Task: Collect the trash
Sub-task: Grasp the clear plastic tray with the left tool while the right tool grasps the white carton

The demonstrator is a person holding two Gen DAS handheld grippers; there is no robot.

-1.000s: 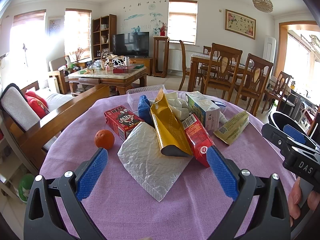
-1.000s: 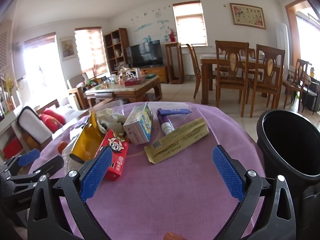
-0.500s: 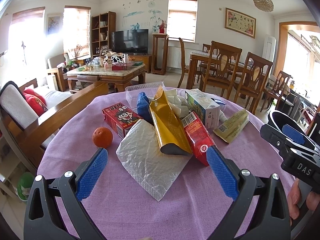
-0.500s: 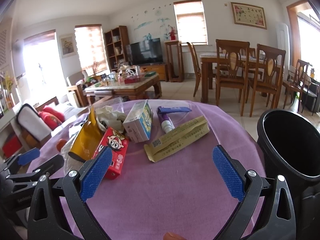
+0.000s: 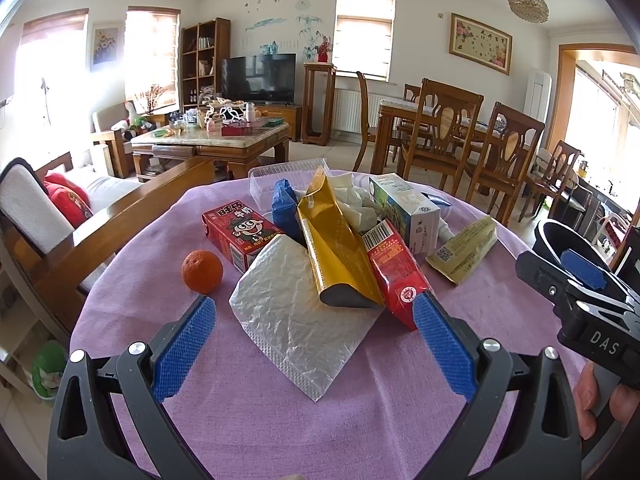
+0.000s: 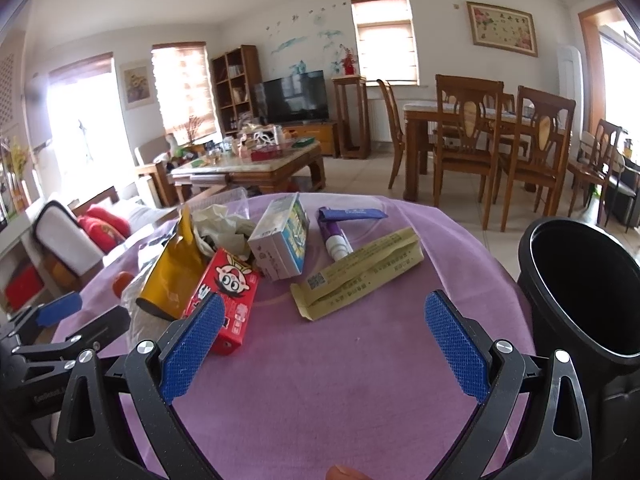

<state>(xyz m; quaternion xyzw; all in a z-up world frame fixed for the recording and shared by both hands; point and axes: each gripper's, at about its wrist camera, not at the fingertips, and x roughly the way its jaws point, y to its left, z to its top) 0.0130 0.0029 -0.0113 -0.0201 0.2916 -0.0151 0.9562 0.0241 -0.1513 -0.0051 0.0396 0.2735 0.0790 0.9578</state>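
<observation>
Ahead of my left gripper [image 5: 314, 332], whose blue-padded jaws stand wide apart and empty, a crumpled silver foil wrapper [image 5: 298, 316] lies between the fingers, with a gold foil pouch [image 5: 334, 254] and red snack carton [image 5: 394, 270] overlapping behind it and a small orange [image 5: 202, 271] just left. My right gripper [image 6: 320, 334], equally spread and empty, faces bare purple tablecloth [image 6: 340, 380]; a flat yellow-green paper sachet [image 6: 358, 272] lies beyond, and the black round bin [image 6: 584, 288] stands to its right.
</observation>
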